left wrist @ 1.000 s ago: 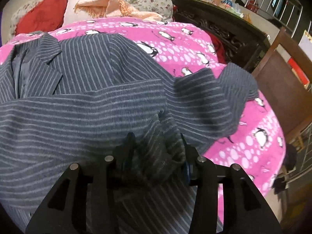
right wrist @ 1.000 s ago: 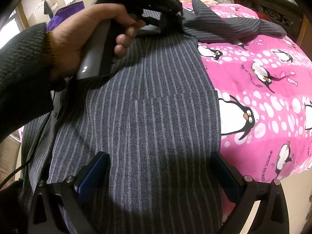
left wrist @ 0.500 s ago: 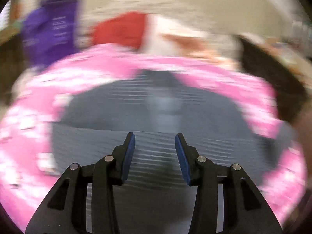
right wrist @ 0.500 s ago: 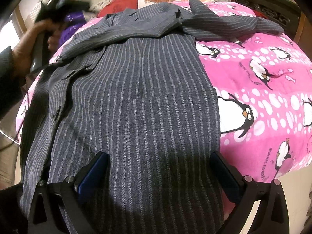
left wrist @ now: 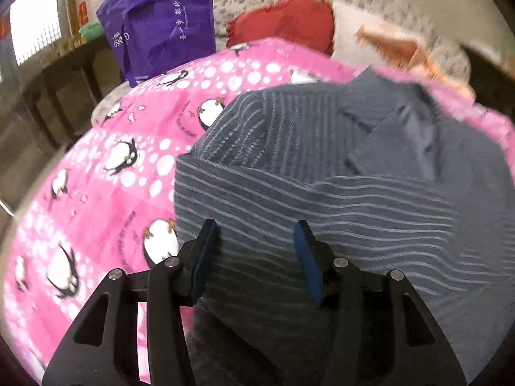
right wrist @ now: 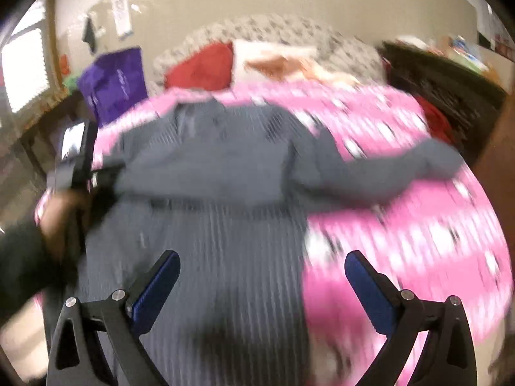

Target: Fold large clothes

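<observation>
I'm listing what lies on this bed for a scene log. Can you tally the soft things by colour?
Grey striped coat: 1
Pink penguin blanket: 1
Red cushion: 1
White pillow: 1
Peach fringed cloth: 1
Total: 5
The purple bag stands beside the bed, so it is not counted.

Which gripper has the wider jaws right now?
The right gripper: its jaws are spread wide over the striped coat. The left gripper is open, but narrower.
</observation>
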Demonstrator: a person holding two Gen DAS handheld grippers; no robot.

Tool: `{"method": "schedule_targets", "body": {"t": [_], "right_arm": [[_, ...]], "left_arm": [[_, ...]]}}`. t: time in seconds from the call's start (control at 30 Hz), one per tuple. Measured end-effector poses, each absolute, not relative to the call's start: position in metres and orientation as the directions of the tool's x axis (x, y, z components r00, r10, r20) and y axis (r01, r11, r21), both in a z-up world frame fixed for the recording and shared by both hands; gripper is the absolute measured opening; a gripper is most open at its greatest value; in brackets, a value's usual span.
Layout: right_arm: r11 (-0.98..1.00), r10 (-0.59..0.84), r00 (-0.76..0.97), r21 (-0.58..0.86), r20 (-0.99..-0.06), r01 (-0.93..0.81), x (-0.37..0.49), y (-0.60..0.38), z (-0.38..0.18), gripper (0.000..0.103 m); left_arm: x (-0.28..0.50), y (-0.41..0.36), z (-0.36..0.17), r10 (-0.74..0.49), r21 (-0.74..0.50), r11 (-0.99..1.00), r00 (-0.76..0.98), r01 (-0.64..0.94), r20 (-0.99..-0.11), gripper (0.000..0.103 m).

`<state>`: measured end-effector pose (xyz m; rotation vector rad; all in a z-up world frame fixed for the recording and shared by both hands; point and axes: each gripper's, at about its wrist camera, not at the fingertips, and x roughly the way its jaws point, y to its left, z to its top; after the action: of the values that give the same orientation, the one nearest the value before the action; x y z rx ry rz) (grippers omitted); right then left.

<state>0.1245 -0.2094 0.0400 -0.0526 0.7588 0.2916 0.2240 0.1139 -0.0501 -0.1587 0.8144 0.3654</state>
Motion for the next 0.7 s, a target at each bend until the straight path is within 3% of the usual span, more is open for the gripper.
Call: {"method": "schedule_targets", "body": {"t": [0.03, 0.07, 0.13, 0.2, 0.3, 0.4, 0.47, 0.5, 0.53, 0.57, 0.6, 0.7], "right_arm": [[0.948, 0.281, 0.693, 0.082, -0.664, -0.307, 0.139, -0.203, 0.041, 0.096], [0.937, 0.321, 0.689, 0.109, -0.65, -0.333, 0.158, -0.196, 0.038, 0.081], [0.916, 0.364, 0.658, 0.125, -0.66, -0.381, 0.193, -0.175, 0.025, 0.067], [0.913, 0.365, 0.614, 0.141, -0.7, -0.382, 0.226, -0.166, -0.001, 0.059], [0.948, 0.278, 0.539, 0.136, -0.795, -0.288, 0.261, -0.176, -0.049, 0.057], [0.923, 0.375, 0.53, 0.249, -0.761, -0.294, 0.264, -0.19, -0.055, 0.065], [0.906, 0.395, 0.486, 0.242, -0.779, -0.349, 0.265, -0.182, -0.055, 0.095], [0.892, 0.401, 0.447, 0.23, -0.799, -0.389, 0.266, -0.173, -0.055, 0.097], [0.891, 0.385, 0.433, 0.207, -0.815, -0.403, 0.268, -0.168, -0.053, 0.094], [0.897, 0.366, 0.455, 0.177, -0.812, -0.405, 0.268, -0.162, -0.042, 0.08], [0.896, 0.385, 0.492, 0.187, -0.781, -0.404, 0.27, -0.16, -0.031, 0.075], [0.906, 0.413, 0.627, 0.226, -0.66, -0.359, 0.289, -0.156, 0.006, 0.075]], "left_arm": [[0.22, 0.114, -0.052, 0.249, -0.01, 0.927, 0.634, -0.375, -0.732, 0.051], [0.218, 0.112, -0.057, 0.241, -0.015, 0.93, 0.639, -0.368, -0.731, 0.052], [0.216, 0.115, -0.061, 0.224, -0.031, 0.932, 0.639, -0.362, -0.736, 0.053], [0.219, 0.12, -0.062, 0.198, -0.062, 0.932, 0.641, -0.358, -0.741, 0.056], [0.22, 0.124, -0.063, 0.174, -0.094, 0.93, 0.65, -0.356, -0.74, 0.057], [0.218, 0.122, -0.064, 0.171, -0.103, 0.928, 0.652, -0.359, -0.739, 0.057], [0.217, 0.121, -0.065, 0.174, -0.099, 0.927, 0.648, -0.362, -0.742, 0.058], [0.217, 0.121, -0.065, 0.178, -0.097, 0.925, 0.644, -0.368, -0.744, 0.059], [0.218, 0.121, -0.065, 0.183, -0.092, 0.924, 0.641, -0.371, -0.746, 0.059], [0.218, 0.121, -0.066, 0.191, -0.084, 0.923, 0.636, -0.376, -0.748, 0.059], [0.219, 0.121, -0.066, 0.199, -0.076, 0.922, 0.631, -0.38, -0.75, 0.06], [0.222, 0.12, -0.068, 0.216, -0.054, 0.922, 0.623, -0.385, -0.752, 0.061]]}}
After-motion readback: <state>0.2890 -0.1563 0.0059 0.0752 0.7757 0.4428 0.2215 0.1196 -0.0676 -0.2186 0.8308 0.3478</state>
